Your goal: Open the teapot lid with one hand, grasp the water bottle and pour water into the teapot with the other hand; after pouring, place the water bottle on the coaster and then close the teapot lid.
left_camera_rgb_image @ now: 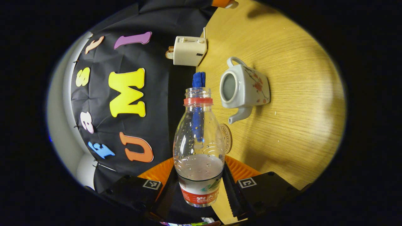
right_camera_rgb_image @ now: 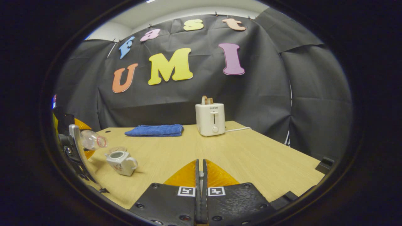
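Observation:
My left gripper [left_camera_rgb_image: 199, 169] is shut on the lower part of a clear, capless water bottle [left_camera_rgb_image: 198, 141] with a red neck ring; some water sits near its base. In the right gripper view the bottle [right_camera_rgb_image: 92, 139] lies roughly level in the left gripper [right_camera_rgb_image: 73, 147], its mouth just above and left of the white flowered teapot [right_camera_rgb_image: 121, 161]. The teapot [left_camera_rgb_image: 245, 86] stands lidless on the wooden table [left_camera_rgb_image: 298, 110]. A round coaster [left_camera_rgb_image: 226, 138] lies near its spout, partly behind the bottle. My right gripper [right_camera_rgb_image: 200, 163] hangs over the table's middle with its fingers together; I see no lid between them.
A white toaster [right_camera_rgb_image: 210, 119] stands at the back of the table with its cord trailing right. A folded blue towel [right_camera_rgb_image: 155, 130] lies to its left along the back edge. The table's right edge [right_camera_rgb_image: 314, 175] drops off near the booth wall.

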Demonstrator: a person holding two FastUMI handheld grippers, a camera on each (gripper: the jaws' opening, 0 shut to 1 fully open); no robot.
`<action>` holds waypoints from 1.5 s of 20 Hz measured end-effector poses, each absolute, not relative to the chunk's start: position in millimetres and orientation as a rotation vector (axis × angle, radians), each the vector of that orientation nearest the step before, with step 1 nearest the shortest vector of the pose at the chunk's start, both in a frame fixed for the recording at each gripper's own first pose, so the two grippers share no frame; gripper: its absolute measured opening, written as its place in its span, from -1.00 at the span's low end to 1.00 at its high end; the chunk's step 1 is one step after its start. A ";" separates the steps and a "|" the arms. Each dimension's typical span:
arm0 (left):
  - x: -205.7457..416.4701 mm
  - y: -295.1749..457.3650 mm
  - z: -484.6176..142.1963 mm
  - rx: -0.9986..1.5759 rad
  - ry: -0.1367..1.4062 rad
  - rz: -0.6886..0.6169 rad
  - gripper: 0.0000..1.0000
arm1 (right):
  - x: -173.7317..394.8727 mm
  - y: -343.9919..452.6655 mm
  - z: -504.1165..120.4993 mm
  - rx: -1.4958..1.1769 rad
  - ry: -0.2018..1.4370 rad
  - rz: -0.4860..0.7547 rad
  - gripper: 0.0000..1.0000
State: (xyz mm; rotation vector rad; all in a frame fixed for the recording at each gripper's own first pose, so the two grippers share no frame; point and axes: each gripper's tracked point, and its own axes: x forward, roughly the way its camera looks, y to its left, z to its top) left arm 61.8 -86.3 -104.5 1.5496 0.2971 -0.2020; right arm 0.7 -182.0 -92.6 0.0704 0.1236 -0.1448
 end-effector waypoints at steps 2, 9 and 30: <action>63.8 -85.8 -106.8 1.603 0.318 -0.219 0.48 | -0.4 -182.6 -91.3 0.076 0.121 -0.143 -0.99; 71.7 -80.1 -97.3 1.783 0.352 -0.230 0.48 | -3.0 -183.5 -90.4 0.091 0.112 -0.131 -0.99; 81.3 -90.4 -40.9 2.146 0.341 -0.149 0.47 | -13.6 -187.4 -79.5 0.129 0.075 -0.101 -0.99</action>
